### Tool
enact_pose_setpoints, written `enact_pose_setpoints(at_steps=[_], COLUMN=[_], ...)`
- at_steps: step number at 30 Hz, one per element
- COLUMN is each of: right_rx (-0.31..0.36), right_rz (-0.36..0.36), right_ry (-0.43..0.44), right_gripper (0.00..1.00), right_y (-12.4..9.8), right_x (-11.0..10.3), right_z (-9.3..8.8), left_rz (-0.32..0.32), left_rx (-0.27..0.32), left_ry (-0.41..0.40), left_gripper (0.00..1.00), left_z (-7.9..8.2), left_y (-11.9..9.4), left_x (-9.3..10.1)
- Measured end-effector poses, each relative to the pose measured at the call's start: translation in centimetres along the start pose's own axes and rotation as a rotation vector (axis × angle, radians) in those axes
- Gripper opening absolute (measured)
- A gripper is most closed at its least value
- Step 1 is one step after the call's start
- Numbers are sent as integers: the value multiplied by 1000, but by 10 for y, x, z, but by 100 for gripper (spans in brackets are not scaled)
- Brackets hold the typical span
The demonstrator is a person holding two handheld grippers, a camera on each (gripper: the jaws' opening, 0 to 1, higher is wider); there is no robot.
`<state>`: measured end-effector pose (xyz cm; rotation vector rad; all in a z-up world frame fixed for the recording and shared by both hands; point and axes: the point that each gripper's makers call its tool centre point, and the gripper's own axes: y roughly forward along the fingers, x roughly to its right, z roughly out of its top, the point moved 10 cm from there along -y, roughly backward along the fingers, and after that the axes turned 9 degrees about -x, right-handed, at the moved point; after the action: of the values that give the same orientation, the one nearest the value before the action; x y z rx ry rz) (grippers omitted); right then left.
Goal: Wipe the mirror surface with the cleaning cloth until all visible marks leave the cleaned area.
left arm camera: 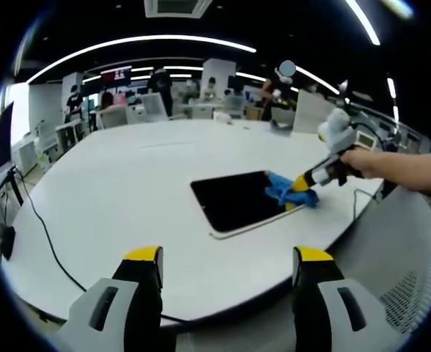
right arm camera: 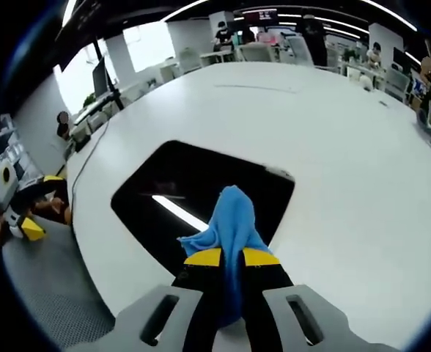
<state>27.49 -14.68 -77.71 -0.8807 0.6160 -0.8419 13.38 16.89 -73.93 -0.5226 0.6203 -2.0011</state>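
Right gripper view: mirror (right arm camera: 201, 198) lies flat on the white worktop (right arm camera: 347, 169), dark glass w/ a bright streak that reads as a ceiling-light reflection, not a mark. Can't make out any smudges at this res; surface looks dark and even. Blue cleaning cloth (right arm camera: 230, 220) is bunched, not spread flat, and sits on the glass near the mirror's edge closest to the camera. Right tool (right arm camera: 231, 257) has its jaws pressed in on the cloth, pinching a fold w/ the rest hanging forward onto the glass.

Left gripper view: same mirror (left arm camera: 237, 199) seen from across the worktop (left arm camera: 127, 191), cloth (left arm camera: 289, 192) at its right-hand end, right tool (left arm camera: 303, 185) on it. Mirror is close to the worktop's curved rim on that side. Left tool (left arm camera: 230, 258) hangs spread, holding nothing, well apart from the mirror, near the worktop edge.

Risks, as I judge them:
- Nothing steadies the mirror. A firm wipe stroke could slide it toward the rim, maybe off.
- Bunched cloth = small contact patch, so strokes may miss strips and leave marks behind.
- Only a fold is pinched; drag on the glass could pull the cloth out of the jaws.
- Tilt too steep and the jaw tips may touch the glass, scratch risk.
- Reflections could be mistaken for dirt, or hide real marks, so stopping early is possible.
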Motion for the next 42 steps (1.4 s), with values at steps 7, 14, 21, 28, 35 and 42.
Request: enact_pose_setpoints(at_steps=[7,14,21,28,35,42], right_rx=[-13,-32,-42,-58,-59,-60], right_rz=[-7,-15,-22,-27,-30,-40], right_ry=[-15,-34,-38,-51,-51,-54], right_gripper=[3,3,3,3,3,3], right_y=[3,5,8,10,11,15], right_x=[5,7,13,16,18,22], right_z=[7,13,19,24,28,35], left_rz=[11,13,14,10,9,8], left_rx=[11,17,25,28,18,19], left_ry=[-2,-4,-7,-6,0,-1], left_gripper=[69,67,65,65,64,64], left_z=[1,2,3,4,8,7], left_y=[1,1,2,3,8,7], left_x=[-2,-3,-4,-5,-11,-12])
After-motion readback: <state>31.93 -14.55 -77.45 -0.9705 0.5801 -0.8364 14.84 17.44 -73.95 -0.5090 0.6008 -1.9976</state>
